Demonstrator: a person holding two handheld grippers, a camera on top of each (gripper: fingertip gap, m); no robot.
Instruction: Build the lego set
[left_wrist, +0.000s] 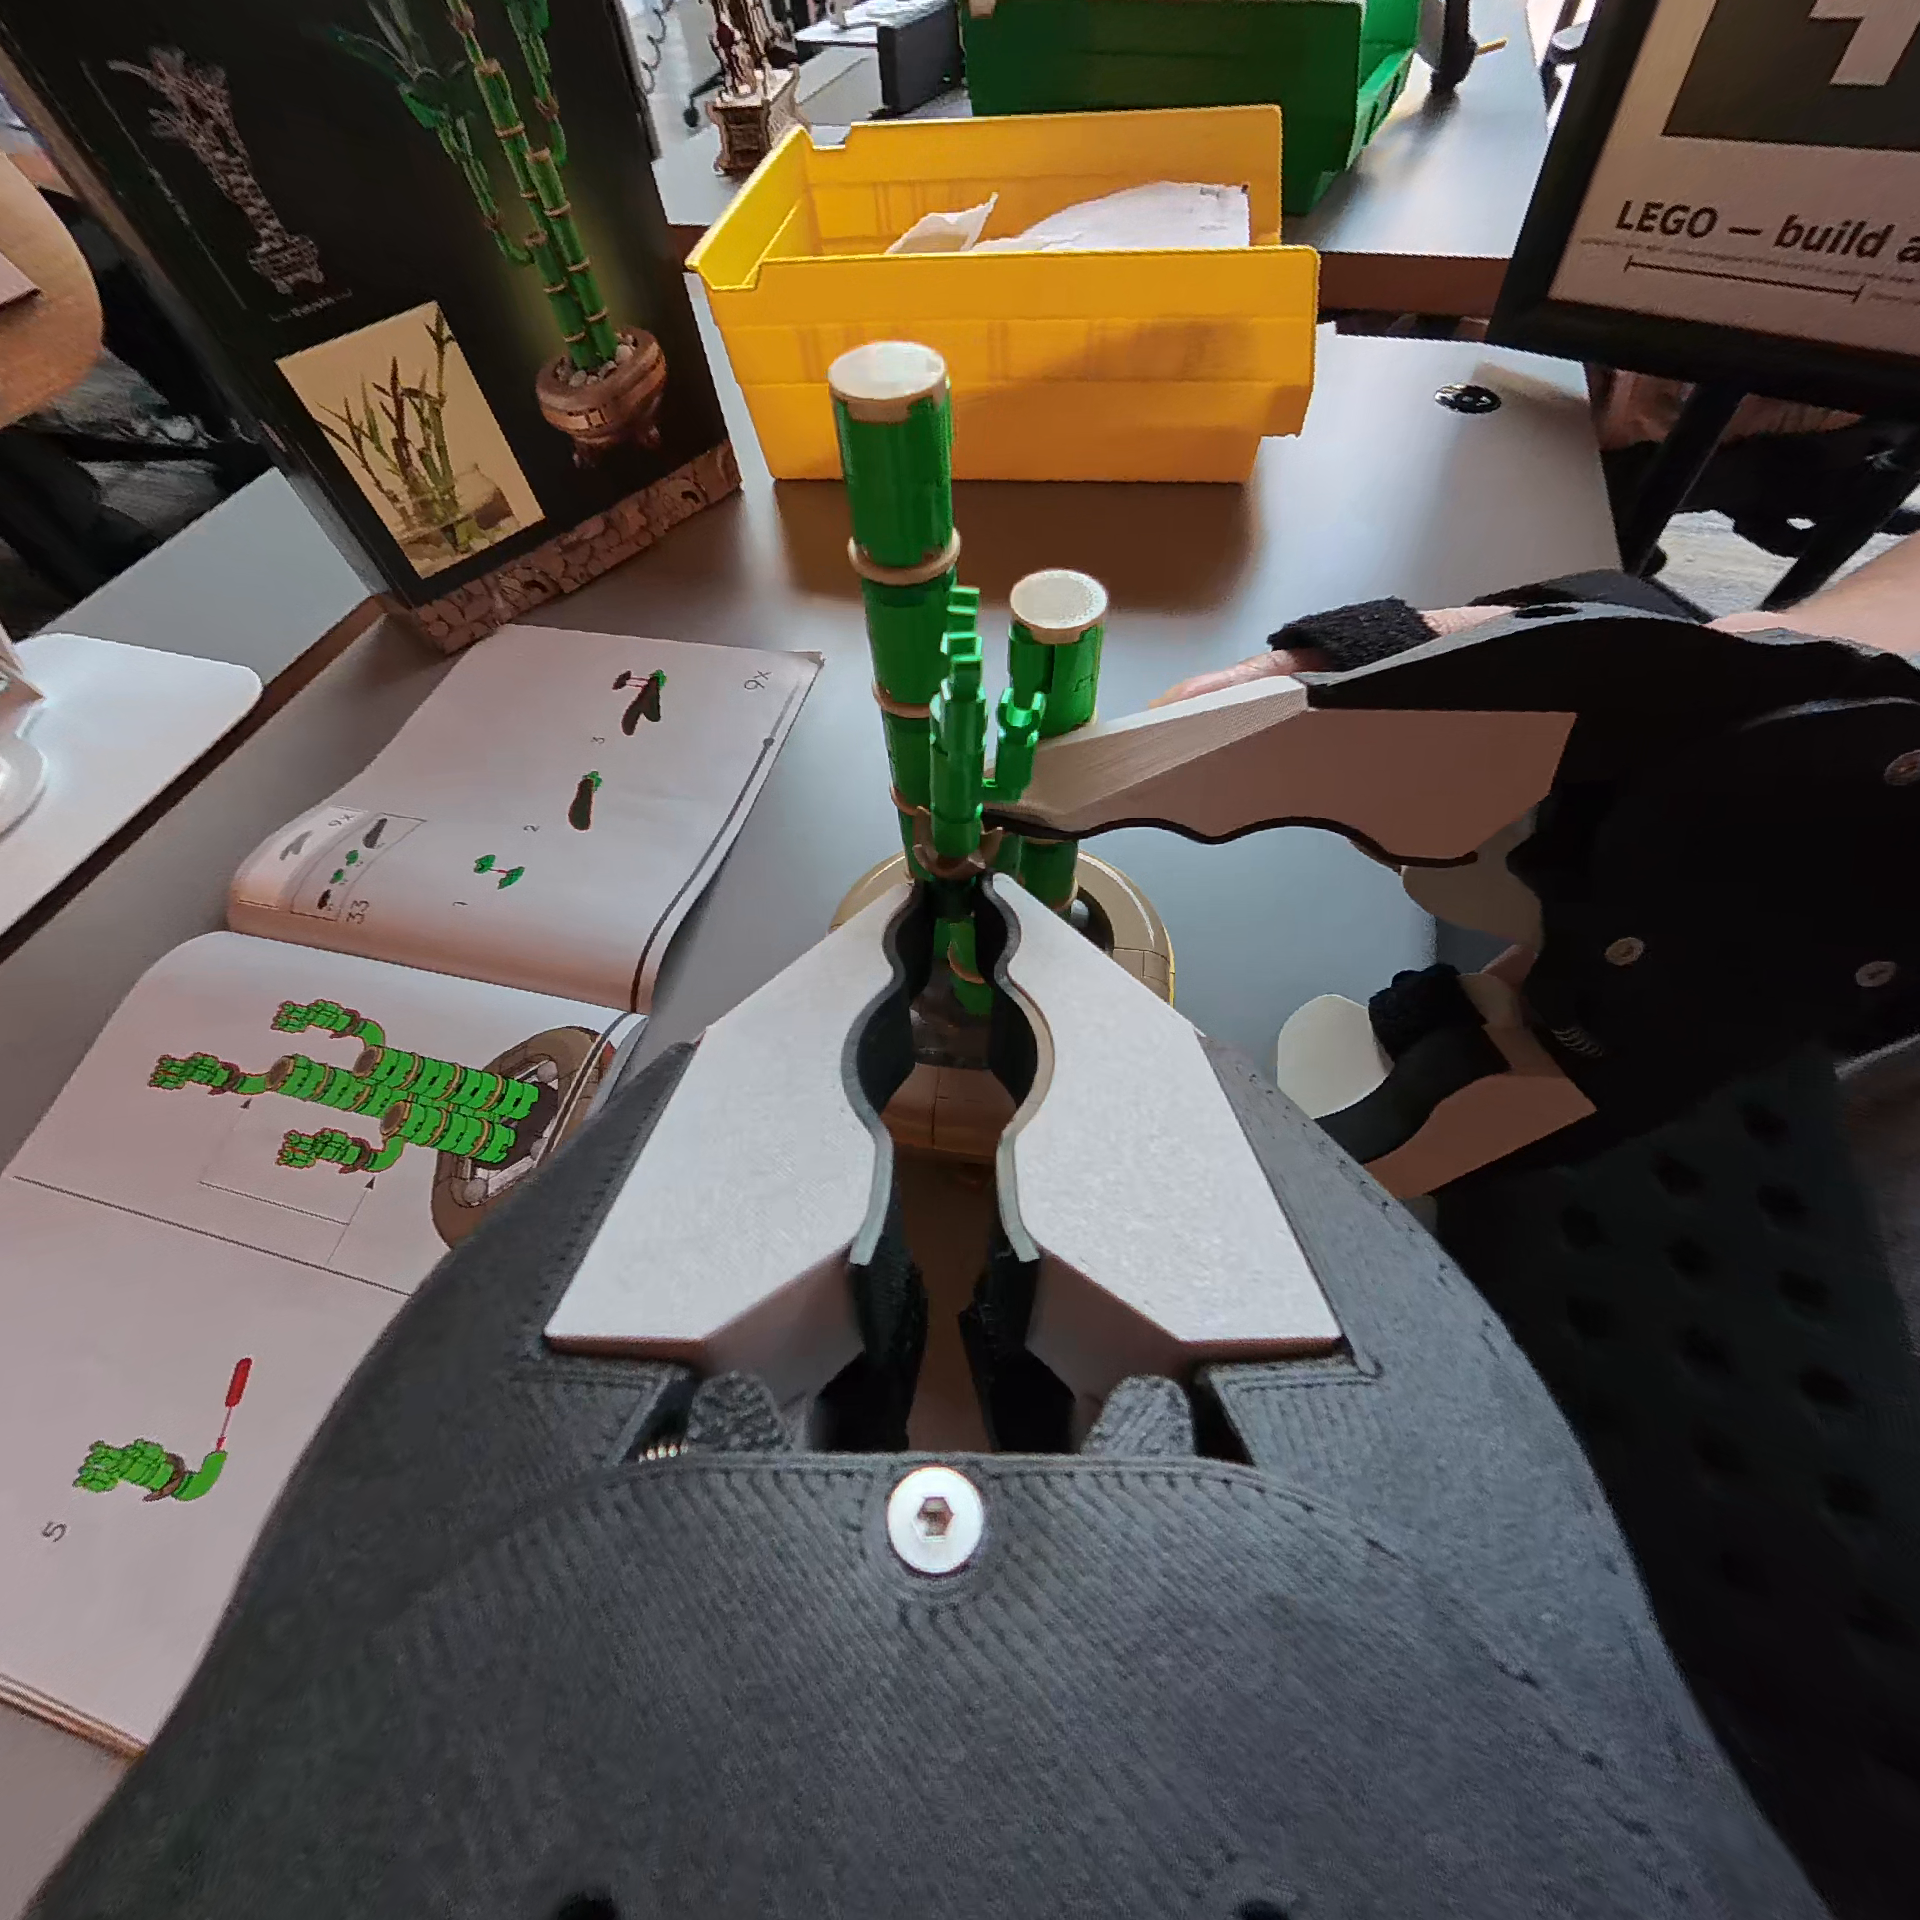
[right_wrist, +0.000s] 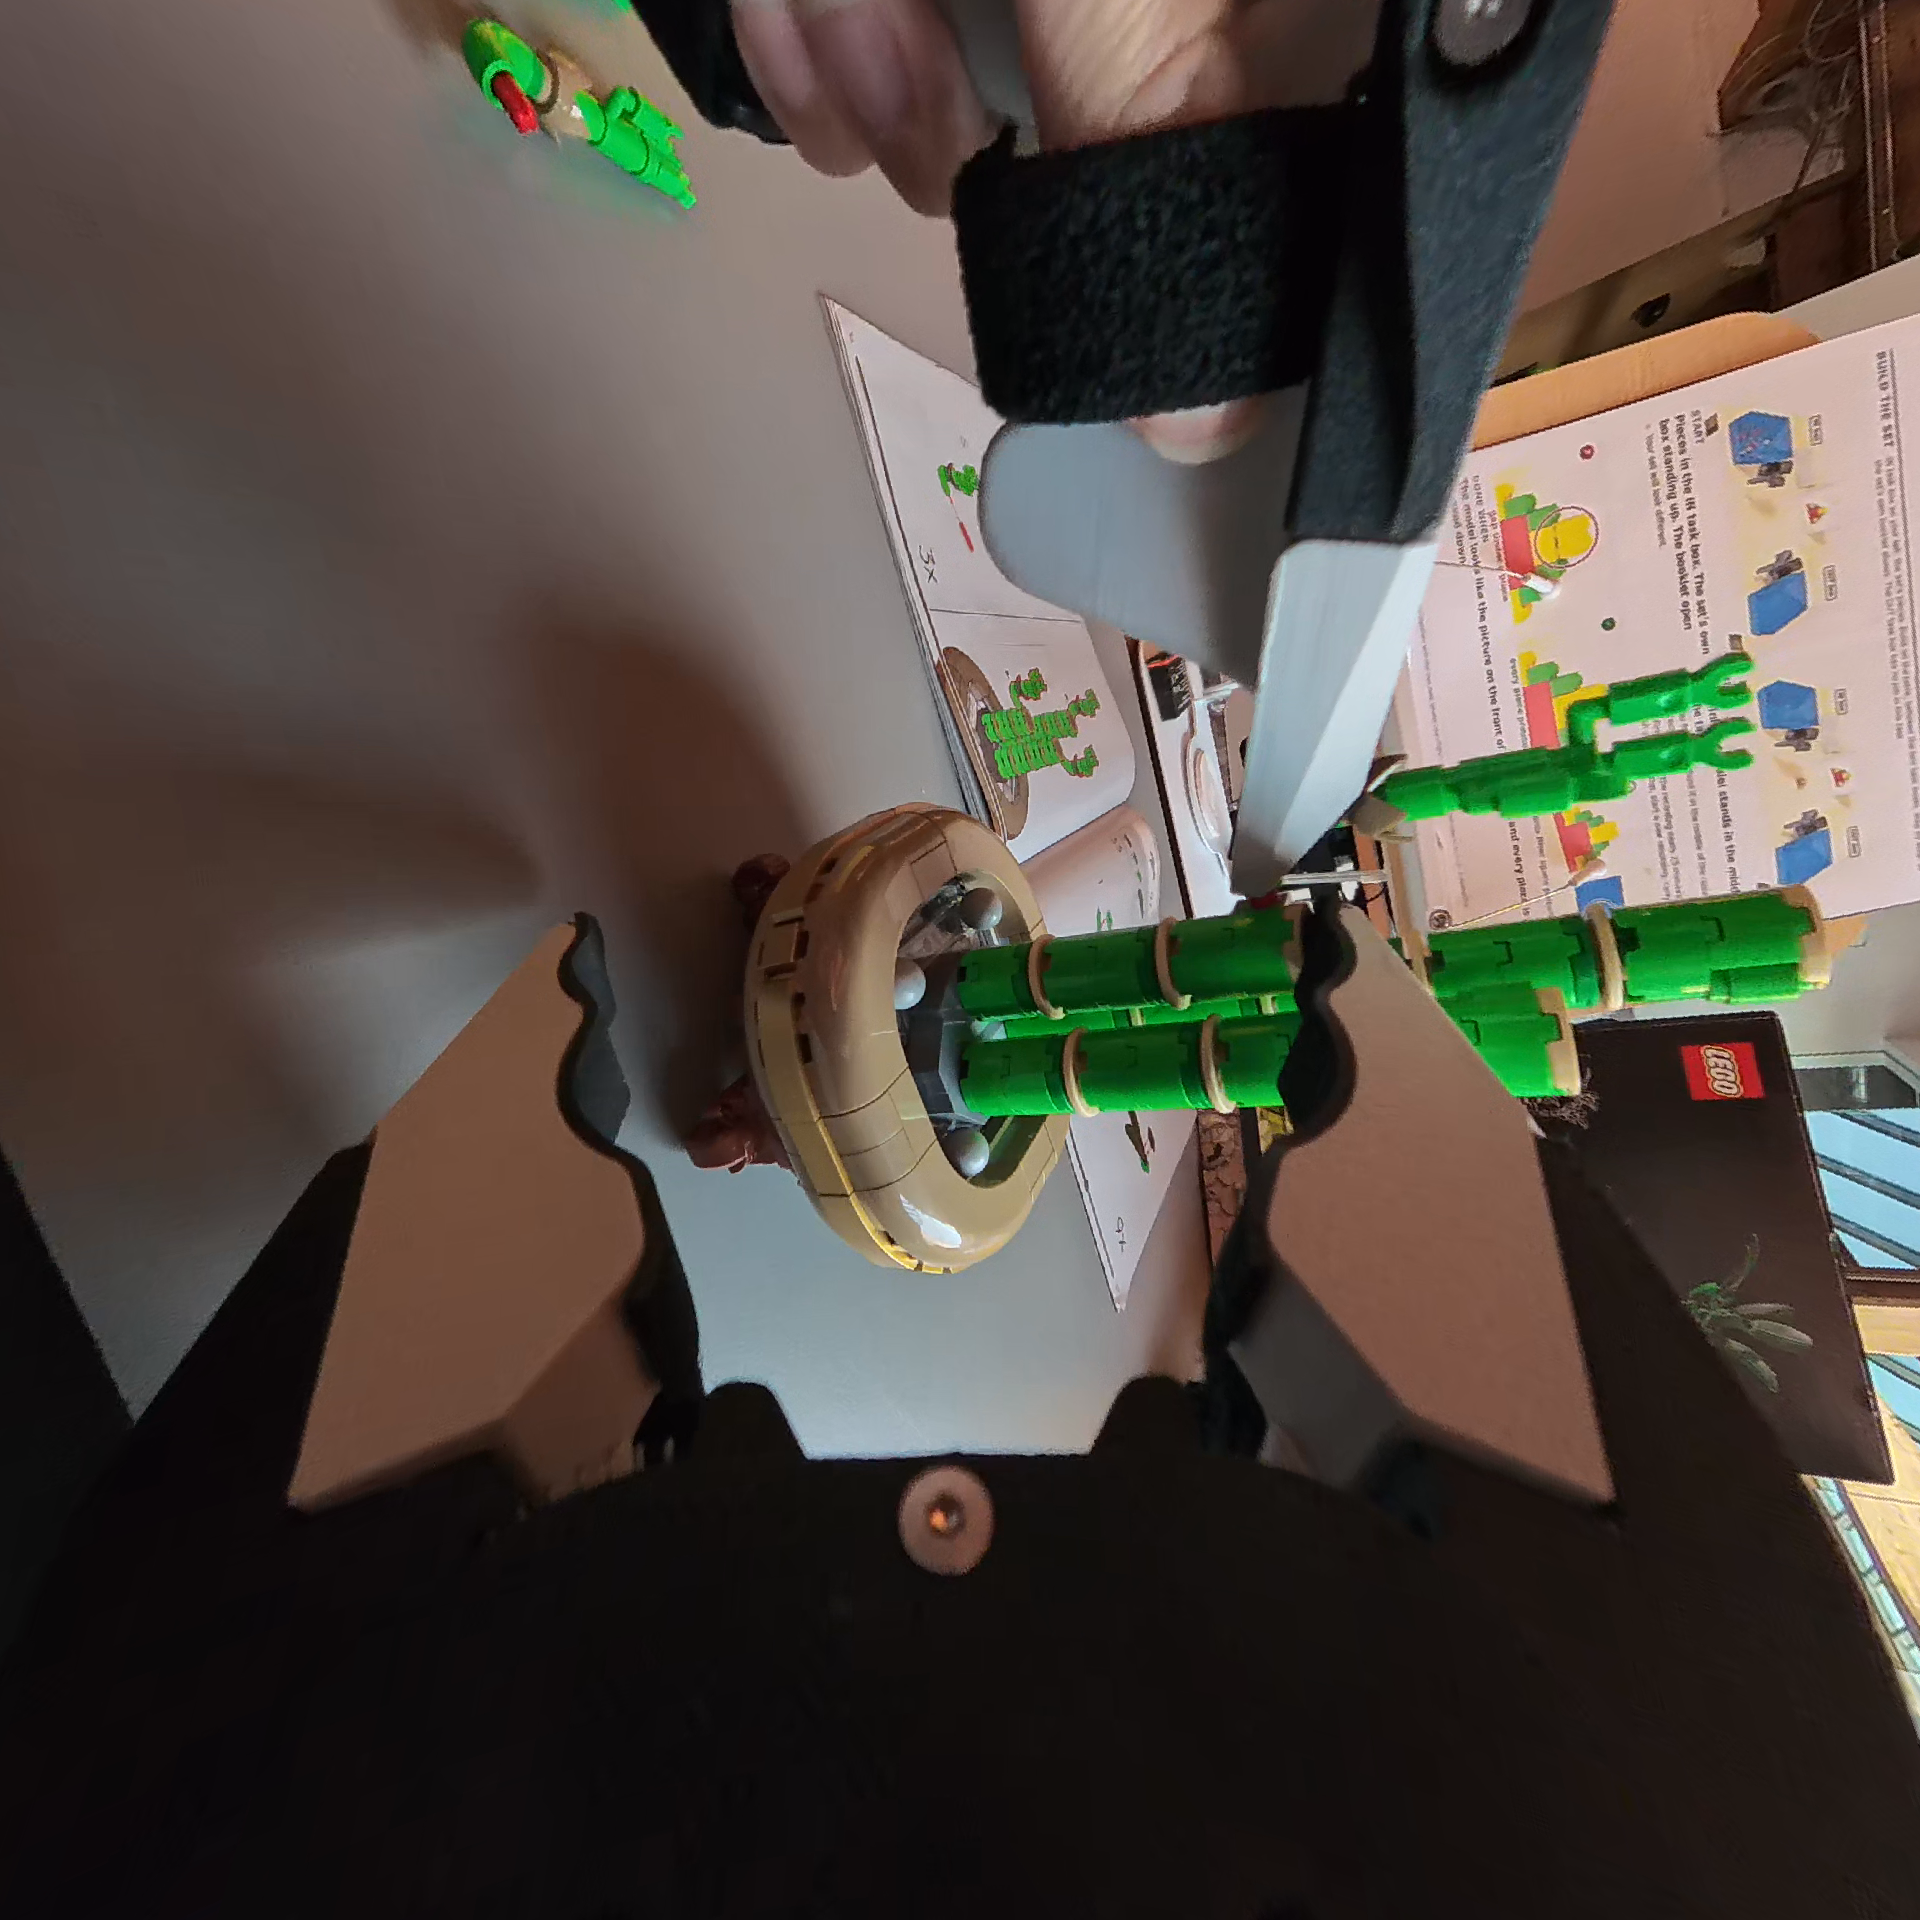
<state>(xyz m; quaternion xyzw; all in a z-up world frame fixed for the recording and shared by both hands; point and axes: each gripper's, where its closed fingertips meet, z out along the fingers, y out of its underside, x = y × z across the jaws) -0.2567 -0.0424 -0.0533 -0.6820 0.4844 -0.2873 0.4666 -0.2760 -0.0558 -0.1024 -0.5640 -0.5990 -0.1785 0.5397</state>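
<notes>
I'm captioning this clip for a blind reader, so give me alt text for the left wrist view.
The left gripper is closed on a thin green shoot beside two upright bamboo stalks in a tan pot, while the right gripper reaches in from the right. An open booklet, the set's box and a yellow bin lie behind.
</notes>
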